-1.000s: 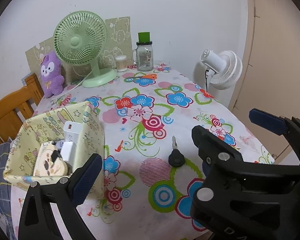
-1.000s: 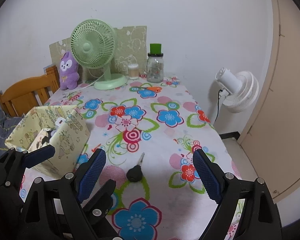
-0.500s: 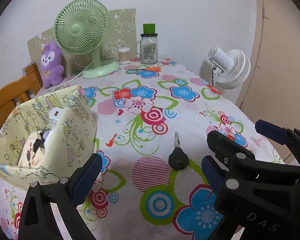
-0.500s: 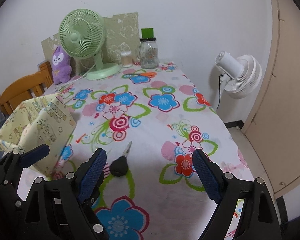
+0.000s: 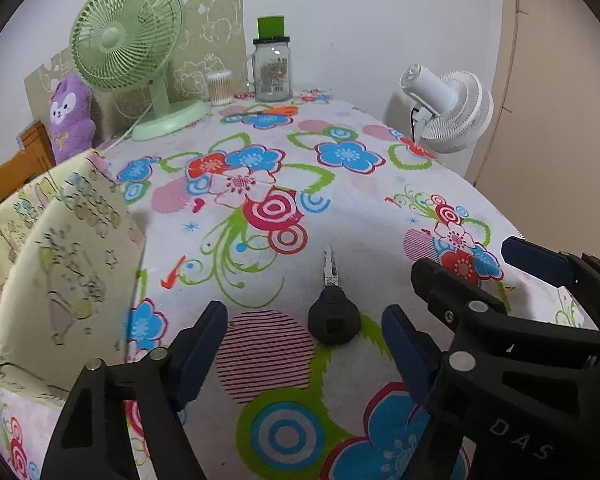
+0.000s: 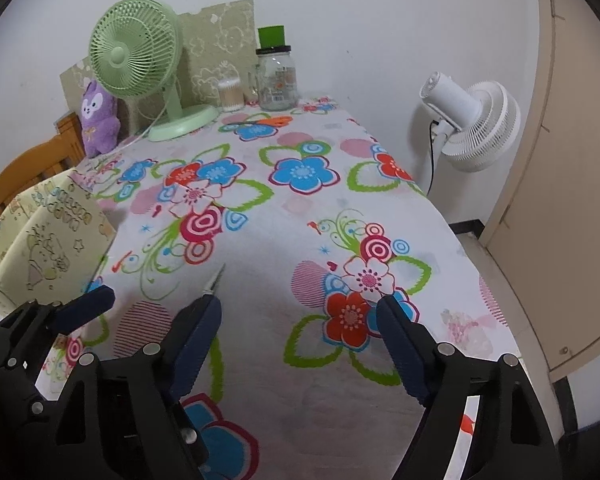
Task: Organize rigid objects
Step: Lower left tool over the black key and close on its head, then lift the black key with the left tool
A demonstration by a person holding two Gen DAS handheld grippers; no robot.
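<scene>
The key (image 5: 332,312) lies flat on the floral tablecloth (image 5: 340,200), near the front edge of the table. Its black head faces the grippers; its metal blade points toward the far wall.

Left gripper (image 5: 302,344): jaws apart, having just been closing. The key head sits in the gap between the two blue pads (image 5: 204,340). Neither pad touches it. Nothing is grasped.

Right gripper (image 6: 298,338): jaws apart, also having just been closing. Only bare cloth lies between its pads (image 6: 396,336). Nothing is grasped. In the right wrist view, only the key blade shows, just beyond the tip of the left pad; the head is hidden behind that pad.

The two grippers stand side by side, the right one just beside the left and lying to its right.

The fabric bin (image 5: 60,260), pale yellow with cartoon print, stands at the left edge of the table, well apart from the key. Its contents cannot be seen.

At the far end of the table: a green fan (image 5: 128,40), a purple plush (image 5: 70,116), a glass jar (image 5: 273,68) with a green lid, and a small container of cotton swabs (image 5: 220,87). A white fan (image 5: 452,108) stands off the table to the right.
</scene>
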